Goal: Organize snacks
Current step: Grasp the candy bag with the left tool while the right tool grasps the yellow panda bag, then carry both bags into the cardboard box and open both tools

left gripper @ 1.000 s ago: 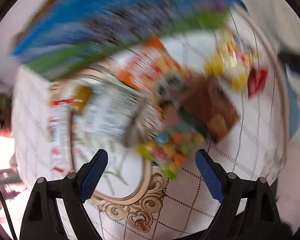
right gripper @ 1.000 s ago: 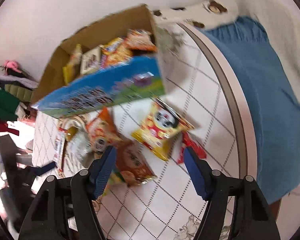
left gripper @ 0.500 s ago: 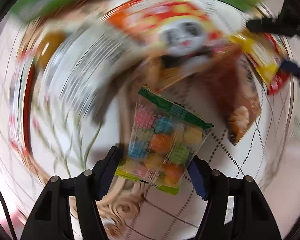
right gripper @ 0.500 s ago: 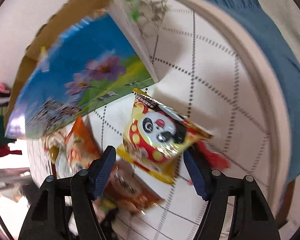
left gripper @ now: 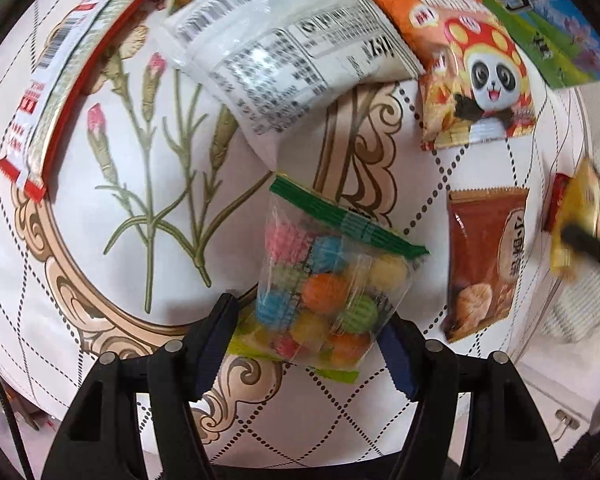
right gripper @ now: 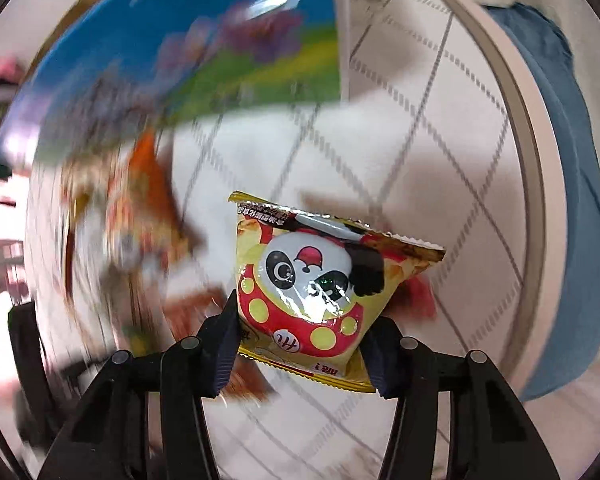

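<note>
The left gripper (left gripper: 306, 340) has its blue fingers (left gripper: 216, 344) on either side of the candy bag (left gripper: 320, 280), and they are easing apart; the right fingertip is hidden behind the film, so a firm grip cannot be confirmed. The bag lies on the worktop (left gripper: 60, 280), just below the white packet (left gripper: 284, 52). It looks light, crinkly and slippery, with hard round sweets that would shift; the lower body is the sensible place to pinch. The right gripper (right gripper: 300, 344) is closing its fingers (right gripper: 220, 344) on the yellow panda bag (right gripper: 320, 280), pads touching both lower edges; this puffed foil pouch seems light and crushable. Its print is upside down and unreadable. The white packet carries barcodes and small text, illegible here.
</note>
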Demonstrator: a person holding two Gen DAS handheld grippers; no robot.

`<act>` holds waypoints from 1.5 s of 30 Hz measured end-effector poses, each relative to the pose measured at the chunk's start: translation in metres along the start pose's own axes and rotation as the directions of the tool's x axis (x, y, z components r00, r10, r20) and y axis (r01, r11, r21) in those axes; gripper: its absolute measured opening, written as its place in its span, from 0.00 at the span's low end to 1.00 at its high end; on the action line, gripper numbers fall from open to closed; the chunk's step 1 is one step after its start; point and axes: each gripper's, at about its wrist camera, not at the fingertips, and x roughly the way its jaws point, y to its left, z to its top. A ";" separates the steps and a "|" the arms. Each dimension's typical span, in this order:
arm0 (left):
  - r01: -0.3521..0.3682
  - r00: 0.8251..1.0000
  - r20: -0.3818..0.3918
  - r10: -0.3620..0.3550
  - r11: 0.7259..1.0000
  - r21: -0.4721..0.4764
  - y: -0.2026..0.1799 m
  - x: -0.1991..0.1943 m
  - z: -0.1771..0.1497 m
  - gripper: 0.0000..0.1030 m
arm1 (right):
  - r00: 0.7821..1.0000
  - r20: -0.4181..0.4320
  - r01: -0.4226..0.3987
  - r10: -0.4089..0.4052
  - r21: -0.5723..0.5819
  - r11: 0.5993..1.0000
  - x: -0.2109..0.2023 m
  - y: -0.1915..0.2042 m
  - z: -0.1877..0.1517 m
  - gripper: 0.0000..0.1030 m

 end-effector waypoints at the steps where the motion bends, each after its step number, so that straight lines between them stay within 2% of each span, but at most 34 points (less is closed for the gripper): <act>1: -0.011 1.000 -0.002 0.011 1.000 0.014 -0.004 0.002 0.000 0.66 | 1.000 -0.026 0.015 -0.015 -0.028 1.000 0.002 0.001 -0.009 0.54; 3: -0.039 0.999 -0.007 0.039 0.998 0.044 -0.011 0.004 -0.001 0.67 | 0.997 -0.073 0.027 -0.032 -0.064 0.998 0.010 0.003 -0.023 0.54; 6: -0.070 0.997 -0.007 0.071 0.995 0.064 -0.026 0.001 -0.006 0.67 | 0.994 -0.084 0.062 -0.068 -0.076 0.995 0.026 0.003 -0.035 0.55; 8: -0.058 0.998 -0.028 0.060 0.996 0.063 -0.032 -0.002 -0.009 0.67 | 0.995 -0.085 0.053 -0.056 -0.042 0.998 0.033 0.002 -0.038 0.56; 9: -0.055 0.998 -0.037 0.057 0.997 0.062 -0.035 -0.003 -0.010 0.67 | 0.996 -0.079 0.042 -0.044 -0.025 0.999 0.034 0.002 -0.040 0.59; 12: -0.063 0.997 -0.039 0.065 0.996 0.061 -0.041 -0.005 -0.007 0.67 | 0.999 -0.031 0.027 -0.026 0.020 0.999 0.028 -0.002 -0.046 0.75; 16: -0.083 0.995 -0.049 0.087 0.994 0.074 -0.033 -0.008 -0.013 0.67 | 1.000 0.020 0.022 -0.024 0.101 0.995 0.016 -0.015 -0.057 0.75; 20: -0.077 0.997 -0.021 0.080 0.992 0.097 -0.032 -0.037 -0.022 0.67 | 0.997 0.072 -0.029 0.015 0.192 0.981 0.005 -0.036 -0.072 0.75; 23: -0.097 0.995 0.006 0.097 0.989 0.114 -0.038 -0.042 -0.022 0.67 | 0.995 0.091 -0.047 0.028 0.214 0.976 0.006 -0.037 -0.078 0.75; 26: -0.093 0.996 -0.003 0.094 0.988 0.126 -0.043 -0.035 -0.013 0.67 | 0.996 0.086 -0.046 0.029 0.205 0.978 0.016 -0.026 -0.079 0.75; 28: -0.093 0.996 0.002 0.094 0.987 0.134 -0.045 -0.028 -0.008 0.67 | 0.995 0.095 -0.020 0.002 0.182 0.983 0.021 -0.027 -0.082 0.72; 29: -0.104 0.995 0.011 0.103 0.984 0.142 -0.047 -0.024 -0.007 0.65 | 0.995 0.101 -0.006 -0.012 0.176 0.984 0.029 -0.020 -0.079 0.67; 30: -0.111 0.994 0.017 0.110 0.982 0.151 -0.049 -0.019 -0.006 0.51 | 0.994 0.102 0.012 -0.030 0.171 0.985 0.032 -0.019 -0.080 0.58; 31: -0.123 0.992 0.018 0.122 0.980 0.156 -0.049 -0.018 -0.008 0.48 | 0.994 0.106 0.013 -0.032 0.171 0.985 0.037 -0.016 -0.079 0.56; 33: -0.105 0.994 0.031 0.102 0.983 0.153 -0.047 -0.023 -0.011 0.46 | 0.993 0.116 0.010 -0.031 0.178 0.984 0.036 -0.018 -0.083 0.51; 37: -0.083 0.996 0.051 0.077 0.987 0.134 -0.037 -0.040 -0.023 0.45 | 0.992 0.126 -0.020 -0.003 0.179 0.984 0.020 -0.027 -0.080 0.49; 41: -0.041 0.997 0.076 0.032 0.991 0.126 -0.031 -0.070 -0.028 0.45 | 0.989 0.133 -0.084 0.061 0.172 0.982 -0.001 -0.022 -0.078 0.48; 45: 0.048 0.988 0.141 -0.065 0.992 0.118 -0.038 -0.121 -0.016 0.45 | 0.975 0.173 -0.161 0.139 0.124 0.979 -0.038 -0.005 -0.065 0.48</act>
